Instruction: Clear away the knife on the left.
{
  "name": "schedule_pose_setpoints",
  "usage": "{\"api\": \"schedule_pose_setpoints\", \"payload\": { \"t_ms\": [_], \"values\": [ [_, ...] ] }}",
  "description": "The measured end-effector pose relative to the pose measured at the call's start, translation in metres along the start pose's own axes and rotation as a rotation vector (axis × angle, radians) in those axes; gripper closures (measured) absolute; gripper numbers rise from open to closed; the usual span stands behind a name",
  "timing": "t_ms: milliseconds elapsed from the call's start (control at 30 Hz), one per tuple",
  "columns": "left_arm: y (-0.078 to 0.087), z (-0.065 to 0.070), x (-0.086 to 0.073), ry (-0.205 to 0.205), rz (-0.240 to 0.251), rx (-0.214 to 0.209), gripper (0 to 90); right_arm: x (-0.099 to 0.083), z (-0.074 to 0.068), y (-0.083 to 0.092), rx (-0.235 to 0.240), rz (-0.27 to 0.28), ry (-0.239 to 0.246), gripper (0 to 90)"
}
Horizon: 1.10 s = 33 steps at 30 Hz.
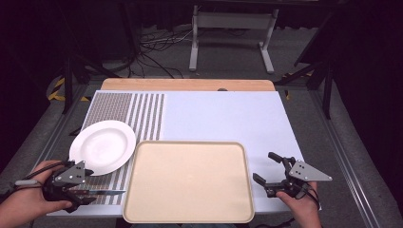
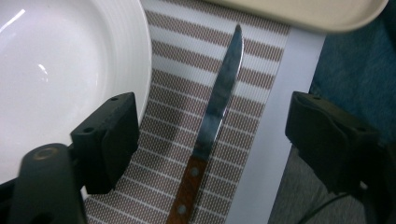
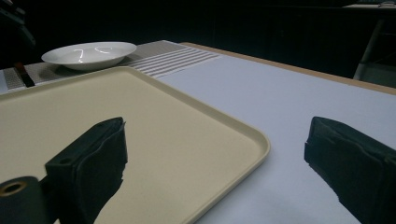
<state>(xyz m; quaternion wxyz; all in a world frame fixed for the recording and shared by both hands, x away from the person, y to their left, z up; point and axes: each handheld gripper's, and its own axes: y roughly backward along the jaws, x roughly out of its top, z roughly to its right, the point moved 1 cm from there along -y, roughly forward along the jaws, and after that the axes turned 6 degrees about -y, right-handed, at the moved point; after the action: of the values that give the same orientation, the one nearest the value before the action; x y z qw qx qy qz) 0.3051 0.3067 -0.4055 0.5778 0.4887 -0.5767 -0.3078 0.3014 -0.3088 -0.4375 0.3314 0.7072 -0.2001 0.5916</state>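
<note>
Nearest the person, the left gripper (image 1: 102, 192) sits low over the striped mat (image 2: 261, 60), jaws apart with the knife (image 2: 215, 107) lying between them, not yet touched by either pad. The knife rests flat on the mat, wooden handle toward the gripper, blade tip pointing at the tray (image 1: 190, 180), with the white plate (image 1: 102, 146) just beside one jaw.

Risks as I see them: the handle is thin and lies flat, so closing the jaws may pinch the mat or just skid the knife sideways instead of catching it. A grab on the steel blade rather than the wood looks likely to slip or let the knife swing. The jaw next to the plate could knock its rim and shove it. The tip is near the tray edge, so a push forward may jam it against the rim.

On the other side of the tray, the right gripper (image 1: 272, 172) hovers over the white table cover (image 1: 228, 114), jaws wide apart and empty, well away from the knife.
</note>
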Motion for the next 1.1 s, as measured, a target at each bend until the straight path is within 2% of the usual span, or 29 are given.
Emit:
{"api": "schedule_pose_setpoints", "payload": {
  "t_ms": [33, 267, 600, 700, 767, 933, 1000, 1100],
  "values": [
    [-0.002, -0.001, 0.000, -0.016, -0.019, -0.006, 20.6, 0.000, 0.000, 0.000, 0.001, -0.001, 0.000, 6.5],
    [-0.007, -0.004, 0.000, -0.060, -0.111, -0.051, 27.6, 0.000, 0.000, 0.000, 0.000, 0.000, 0.003, 6.4],
    [-0.015, -0.009, -0.001, -0.095, -0.238, -0.098, 36.6, 0.000, 0.000, 0.000, 0.006, 0.000, 0.006, 6.3],
    [-0.018, -0.010, -0.001, -0.107, -0.274, -0.093, 39.5, 0.000, 0.000, 0.000, 0.007, 0.000, 0.005, 6.3],
    [-0.018, -0.011, 0.000, -0.129, -0.314, -0.096, 41.3, 0.000, 0.000, -0.001, 0.008, -0.001, 0.002, 6.3],
    [-0.020, -0.013, 0.002, -0.148, -0.367, -0.102, 51.5, 0.000, 0.000, -0.001, 0.010, -0.001, 0.004, 6.3],
    [-0.021, -0.013, 0.002, -0.139, -0.372, -0.100, 54.6, 0.000, -0.001, -0.001, 0.011, -0.001, 0.004, 6.3],
    [-0.024, -0.016, 0.001, -0.153, -0.369, -0.122, 61.6, 0.000, -0.001, 0.000, 0.012, -0.002, 0.003, 6.3]
  ]
}}
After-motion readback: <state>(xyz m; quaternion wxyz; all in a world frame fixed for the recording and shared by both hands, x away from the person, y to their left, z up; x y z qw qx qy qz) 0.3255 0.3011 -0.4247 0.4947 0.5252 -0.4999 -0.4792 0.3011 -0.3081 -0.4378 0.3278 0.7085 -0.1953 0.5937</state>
